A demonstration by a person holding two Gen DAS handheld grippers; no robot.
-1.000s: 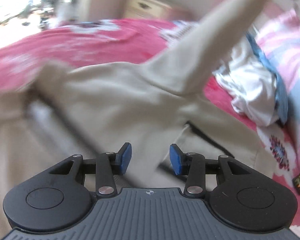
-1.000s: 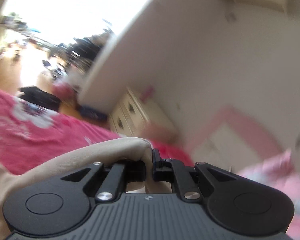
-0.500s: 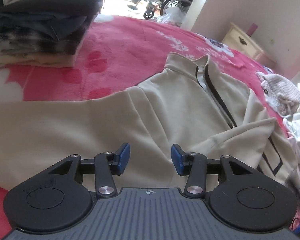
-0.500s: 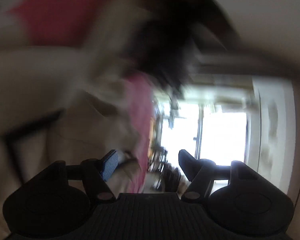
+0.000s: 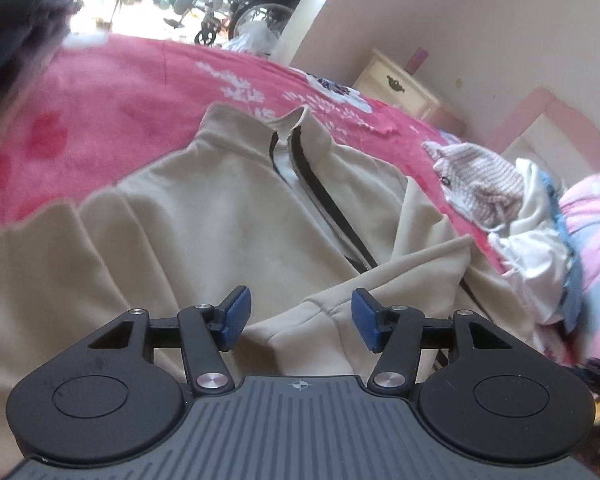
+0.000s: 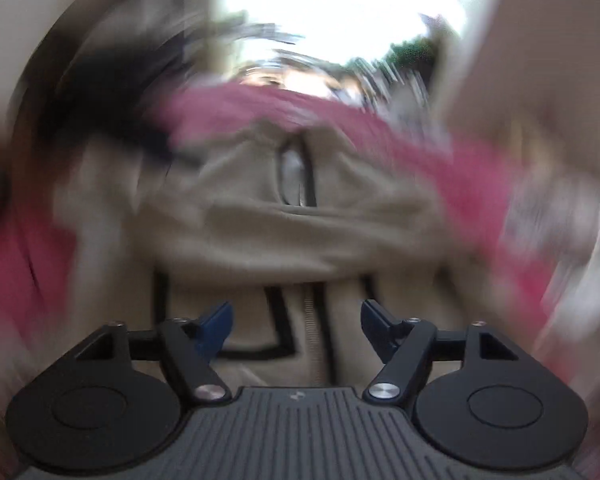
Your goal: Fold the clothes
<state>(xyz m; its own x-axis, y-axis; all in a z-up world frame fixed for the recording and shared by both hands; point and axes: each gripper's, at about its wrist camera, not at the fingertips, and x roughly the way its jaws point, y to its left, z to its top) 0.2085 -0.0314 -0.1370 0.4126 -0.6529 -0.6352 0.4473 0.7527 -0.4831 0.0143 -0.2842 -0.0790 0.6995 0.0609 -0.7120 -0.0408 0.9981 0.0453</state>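
Beige jacket [image 5: 228, 216] lay flat on pink bed [image 5: 112, 92], collar at 12 o'clock. Left gripper [image 5: 300, 320] fingers apart, empty; right gripper [image 6: 296, 324] likewise.

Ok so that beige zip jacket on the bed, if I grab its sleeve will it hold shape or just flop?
The beige jacket will probably flop: its sleeve already lies draped and creased across the body. The fabric looks thick and fleecy, so it is likely to grip rather than slip. The open left gripper would likely lift only the sleeve, with the body trailing.
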